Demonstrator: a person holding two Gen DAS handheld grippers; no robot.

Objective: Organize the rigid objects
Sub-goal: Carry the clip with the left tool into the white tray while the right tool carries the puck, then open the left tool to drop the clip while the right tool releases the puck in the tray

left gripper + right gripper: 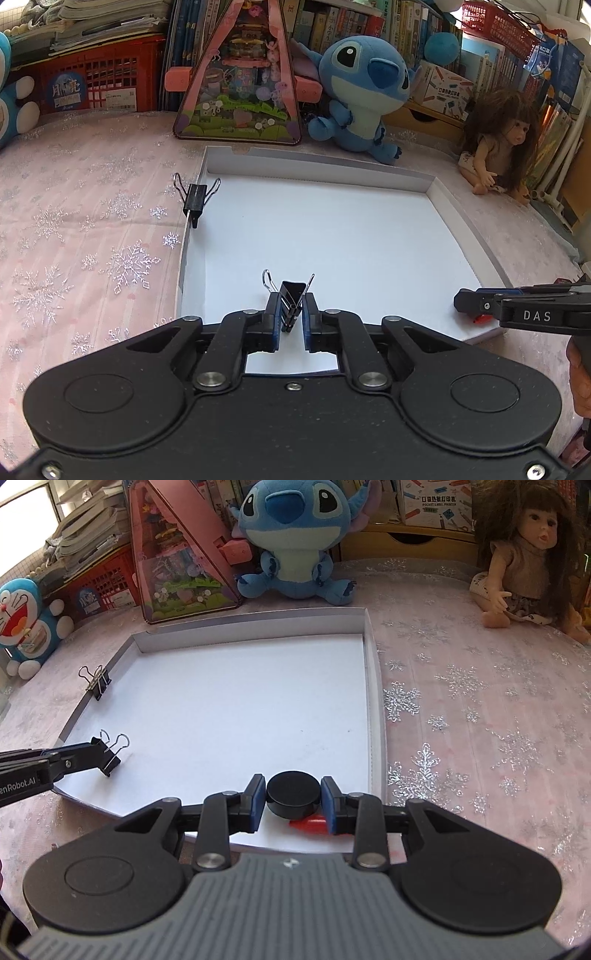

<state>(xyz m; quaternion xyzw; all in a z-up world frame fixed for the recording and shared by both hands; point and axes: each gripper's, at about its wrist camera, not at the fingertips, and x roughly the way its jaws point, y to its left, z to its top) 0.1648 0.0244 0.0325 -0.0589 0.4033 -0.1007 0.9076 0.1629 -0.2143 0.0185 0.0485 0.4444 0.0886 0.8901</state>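
- Left gripper (289,314): pinched on a black binder clip (291,303), pads pressing its two sides, wire handles sticking up past the fingertips; held low over the near left part of the white tray (332,229).
- Seen from the right wrist: same left gripper (101,755) reaching in from the left edge, clip (112,755) at its tip just above the tray floor (229,701), near the tray's left wall.
- Right gripper (293,797): closed around a black round puck (293,794), blue pads touching its left and right sides; puck sitting between the fingertips over the tray's near right corner.
- Red object (308,825): lying on the tray floor just below and behind the puck, partly hidden by the right finger; kind impossible to tell.
- Second binder clip (195,201): clamped upright on the tray's left wall, farther back, well apart from both grippers; also visible from the right wrist (96,681).
- Beyond the tray, on the pink snowflake cloth (480,720): triangular pink toy case (240,85), blue Stitch plush (364,92) and long-haired doll (524,554) along the back, Doraemon plush (26,624) at far left.
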